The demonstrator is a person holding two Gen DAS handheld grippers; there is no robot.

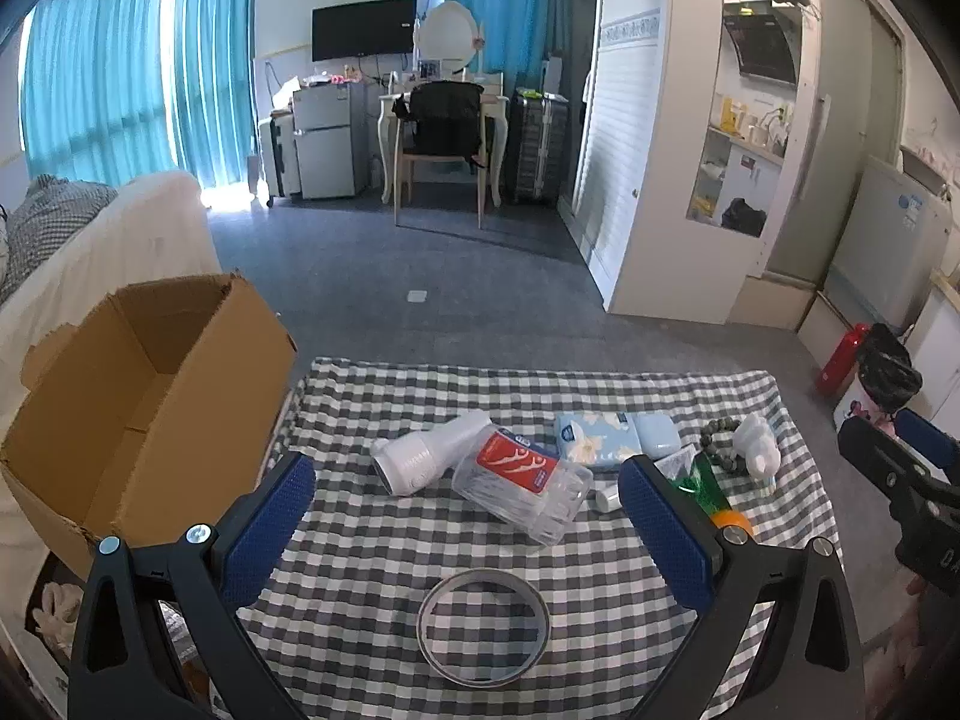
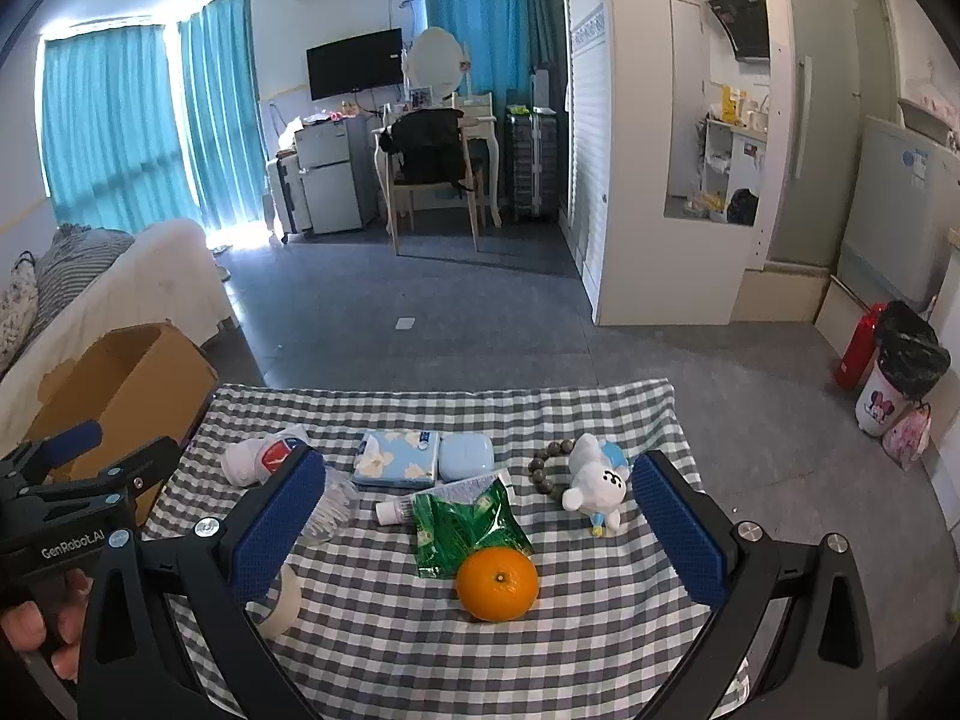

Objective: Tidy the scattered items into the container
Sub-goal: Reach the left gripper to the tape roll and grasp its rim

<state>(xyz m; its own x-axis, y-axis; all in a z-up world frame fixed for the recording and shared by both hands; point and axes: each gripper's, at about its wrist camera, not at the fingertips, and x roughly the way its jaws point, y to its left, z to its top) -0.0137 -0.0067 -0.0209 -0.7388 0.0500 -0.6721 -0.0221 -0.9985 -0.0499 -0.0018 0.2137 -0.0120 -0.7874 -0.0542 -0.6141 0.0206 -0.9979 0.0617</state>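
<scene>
Left tool (image 1: 467,501): held above the near edge of the desk, blue pads spread wide apart, nothing between them
Right tool (image 2: 479,515): also over the near edge, to the right of the left one, pads wide apart and holding nothing
Desk (image 1: 360,570): covered by a grey and white checked cloth, all the loose items lie on it
Cardboard box (image 1: 150,396): open, tipped on its side at the desk's left end, mouth facing up and toward the desk; its inside looks bare as far as I can see
Tape ring (image 1: 483,627): nearest the front edge, lying flat, well right of the box
White bottle (image 1: 429,456): on its side, closest item to the box, touching the clear tub
Clear tub (image 1: 522,489): red label on top, tilted against the bottle, further from the box
Tissue pack (image 2: 397,459): blue floral, toward the back edge, beyond the tub from the box
Pale blue case (image 2: 466,459): just beside the tissue pack, on the side away from the box
Small tube (image 2: 393,510): white cap, lying just in front of the tissue pack, partly under the green packet
Green packet (image 2: 465,525): mid desk, touching the orange
Orange (image 2: 497,583): in front of the packet, far from the box
Bead bracelet (image 2: 543,468): toward the far right, touching the plush toy
Plush toy (image 2: 597,480): white and blue, lying furthest from the box
</scene>
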